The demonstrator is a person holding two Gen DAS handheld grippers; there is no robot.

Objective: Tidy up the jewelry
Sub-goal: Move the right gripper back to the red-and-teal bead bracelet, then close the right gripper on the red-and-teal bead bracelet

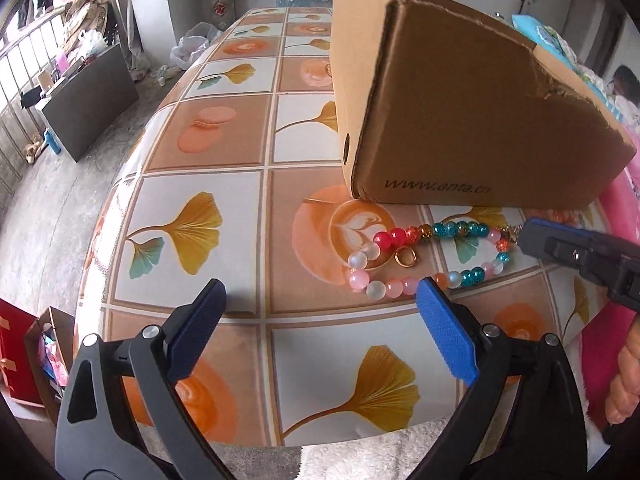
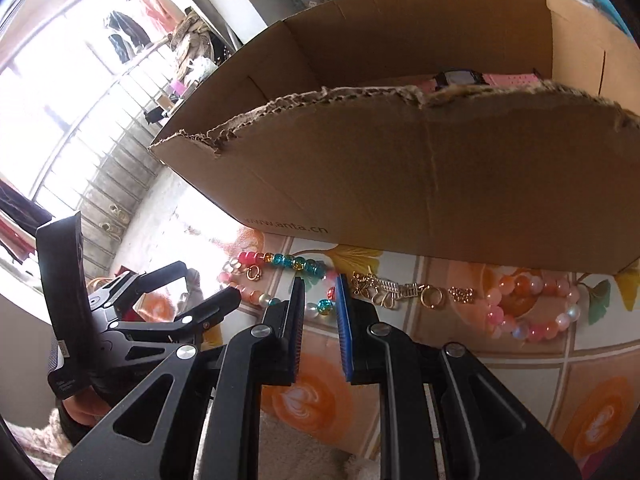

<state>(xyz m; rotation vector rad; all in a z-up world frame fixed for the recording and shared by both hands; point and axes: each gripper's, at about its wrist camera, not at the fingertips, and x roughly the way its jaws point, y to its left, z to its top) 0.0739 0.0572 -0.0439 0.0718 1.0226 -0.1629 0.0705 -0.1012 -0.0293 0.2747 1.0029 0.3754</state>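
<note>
Left gripper [image 1: 320,300]: jaws spread, empty | right gripper [image 2: 320,292]: ribbed pads narrowly parted, gripping nothing | glossy bead bracelet [image 1: 424,256] beside torn corrugated box [image 1: 460,120] | patterned tablecloth [image 1: 224,184], near edge.

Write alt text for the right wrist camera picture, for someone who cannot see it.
The right gripper, its jaws narrow and holding nothing, points down at a multicoloured bead bracelet on a patterned tablecloth before a torn cardboard box. A gold chain and pink bead bracelet lie right; the open left gripper is left.

Bracelets [image 2: 280,280], apparently loose, before torn box [image 2: 420,184]
</note>
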